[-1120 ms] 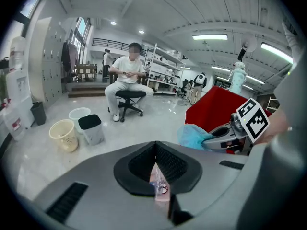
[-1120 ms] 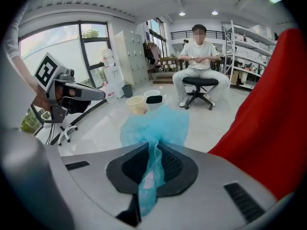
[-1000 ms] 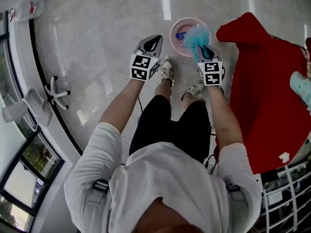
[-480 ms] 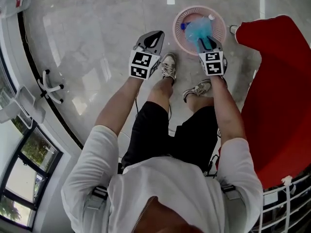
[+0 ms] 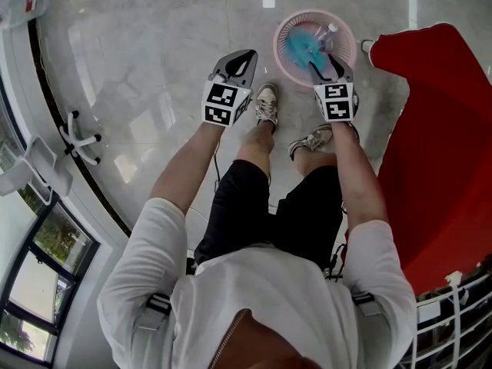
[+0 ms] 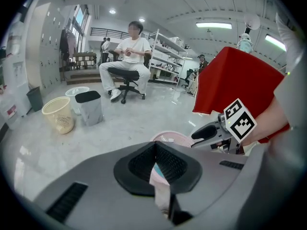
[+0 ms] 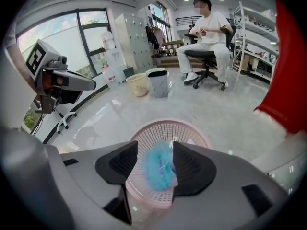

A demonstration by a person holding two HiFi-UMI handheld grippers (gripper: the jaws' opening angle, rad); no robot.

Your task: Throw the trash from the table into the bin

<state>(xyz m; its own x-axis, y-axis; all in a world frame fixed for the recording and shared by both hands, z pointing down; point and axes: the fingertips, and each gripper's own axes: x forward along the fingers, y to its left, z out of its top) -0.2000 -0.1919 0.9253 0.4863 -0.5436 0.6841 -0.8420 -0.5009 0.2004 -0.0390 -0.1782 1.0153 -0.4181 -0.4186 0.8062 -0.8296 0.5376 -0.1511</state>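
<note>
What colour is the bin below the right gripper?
Pink, with a mesh pattern: the bin shows best in the right gripper view.

Head view: we see even, bright indoor light. The glossy floor (image 5: pixel 154 52) carries white glare streaks at the top edge of the frame and a broad sheen at upper left. Daylight enters through the windows (image 5: pixel 46 267) at lower left. Shadows are faint and soft-edged.

Gripper views: we note strong fisheye curvature and black vignetting in all four corners. A ceiling strip light (image 6: pixel 213 26) at upper right burns out to white. The large window (image 7: pixel 62 42) at upper left is overexposed. The background stays sharp. The left gripper (image 6: pixel 156 150) and the right gripper (image 7: pixel 156 150), nearest the lens, appear soft and evenly grey, with dark shadow in the recesses of their jaws.
</note>
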